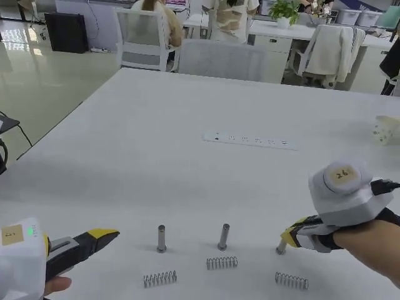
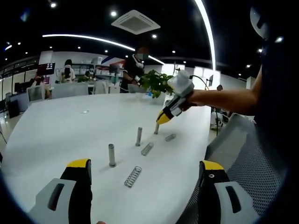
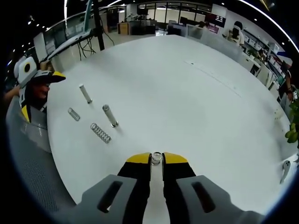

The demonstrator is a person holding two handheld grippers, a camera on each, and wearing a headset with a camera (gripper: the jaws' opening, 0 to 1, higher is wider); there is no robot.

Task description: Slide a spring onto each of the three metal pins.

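Head view: left pin [image 1: 161, 239] and middle pin [image 1: 223, 237] are standing on the white desk [image 1: 187, 156], three springs [image 1: 222, 262] lying nearer. The right claw [image 1: 286, 239] is pinching the right pin [image 1: 281, 249]. Left gripper view — the left claw [image 2: 145, 164] is gaping wide. Right gripper view — jaws are gripping that pin's top.

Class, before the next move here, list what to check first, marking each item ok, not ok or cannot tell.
1. Left pin and middle pin upright: ok.
2. Right pin gripped: ok, right tool is shut on it.
3. Left spring, middle spring and right spring lying free on the table: ok.
4. Left tool open: ok.
5. Spring in left tool: not ok, it holds nothing.
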